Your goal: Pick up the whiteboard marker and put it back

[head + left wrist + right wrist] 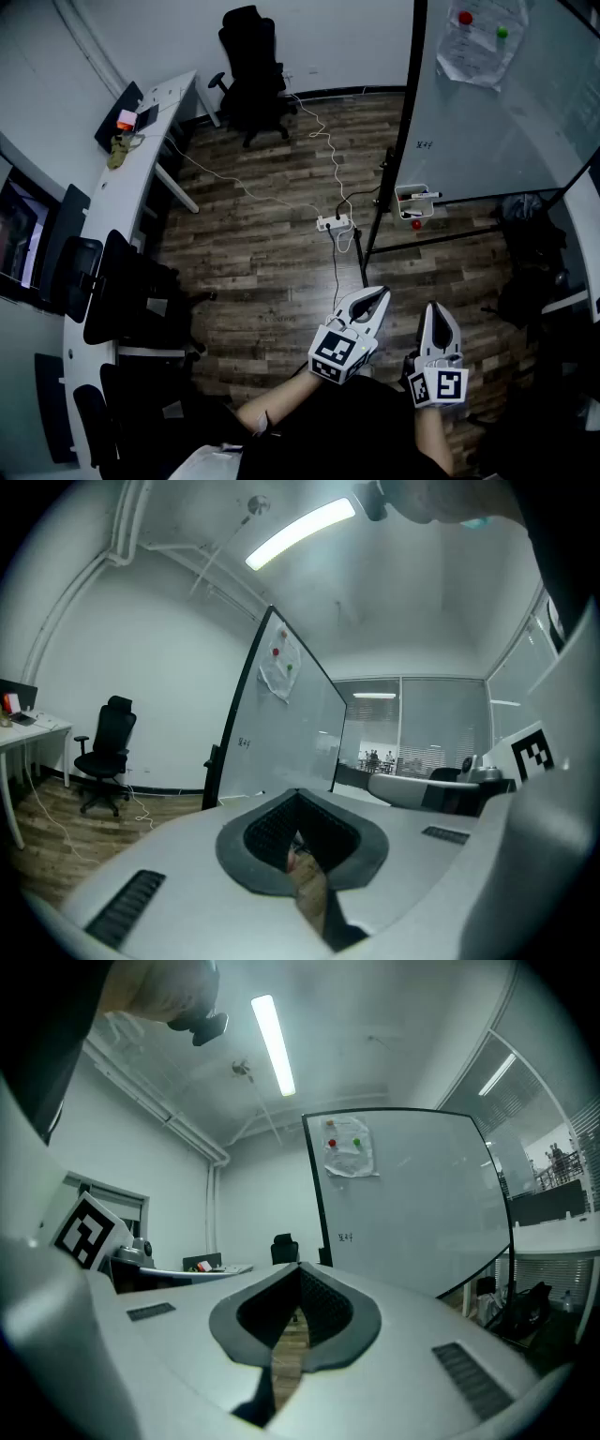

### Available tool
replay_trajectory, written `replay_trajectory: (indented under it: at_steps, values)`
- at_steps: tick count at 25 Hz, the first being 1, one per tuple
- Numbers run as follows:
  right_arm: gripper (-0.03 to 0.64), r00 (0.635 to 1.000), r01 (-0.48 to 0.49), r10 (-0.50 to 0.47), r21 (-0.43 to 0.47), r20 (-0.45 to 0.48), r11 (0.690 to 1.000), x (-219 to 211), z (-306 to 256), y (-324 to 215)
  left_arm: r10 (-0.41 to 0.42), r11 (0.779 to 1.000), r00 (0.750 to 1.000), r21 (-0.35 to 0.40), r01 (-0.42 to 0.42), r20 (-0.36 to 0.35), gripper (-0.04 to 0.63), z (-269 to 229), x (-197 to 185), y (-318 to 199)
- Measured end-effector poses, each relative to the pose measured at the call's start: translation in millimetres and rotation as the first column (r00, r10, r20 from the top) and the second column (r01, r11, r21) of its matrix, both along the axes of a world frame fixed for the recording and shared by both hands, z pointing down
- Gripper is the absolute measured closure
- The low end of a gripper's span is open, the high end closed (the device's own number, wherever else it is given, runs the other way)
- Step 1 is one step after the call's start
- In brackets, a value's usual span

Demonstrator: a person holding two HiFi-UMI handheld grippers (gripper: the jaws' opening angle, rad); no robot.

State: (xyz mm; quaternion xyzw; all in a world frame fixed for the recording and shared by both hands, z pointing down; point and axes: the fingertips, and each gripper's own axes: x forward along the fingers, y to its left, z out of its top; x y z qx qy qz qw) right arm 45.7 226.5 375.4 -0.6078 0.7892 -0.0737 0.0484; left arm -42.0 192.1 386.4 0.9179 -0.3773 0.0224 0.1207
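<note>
Right gripper [298,1271], jaws together and empty, faces the upright whiteboard [412,1204]

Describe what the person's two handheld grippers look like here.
Both are pale grey two-jaw wedges: the left gripper and right gripper have dark ribbed pads inside, and each carries a white cube with black square markers. No cables show.

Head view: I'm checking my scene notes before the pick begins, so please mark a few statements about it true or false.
1. The marker lies across the tray at the whiteboard's lower corner. True.
2. The right gripper holds the marker. False: its jaws are shut on nothing.
3. A power strip lies on the wooden floor. True.
4. The black office chair stands right against the tray. False: it stands apart, by the far wall.
</note>
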Motion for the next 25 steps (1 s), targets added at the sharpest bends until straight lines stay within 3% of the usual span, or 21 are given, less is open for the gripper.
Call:
replay_trajectory:
  at_steps: [25]
  values:
    - [0.601, 0.998, -0.055, 0.054, -0.025, -0.023, 0.998, -36.0, 6.9, -16.0, 0.031, 0.999, 0.999, -0.006, -0.031, -0.019, 0.588, 2.1, -38.3, -16.7]
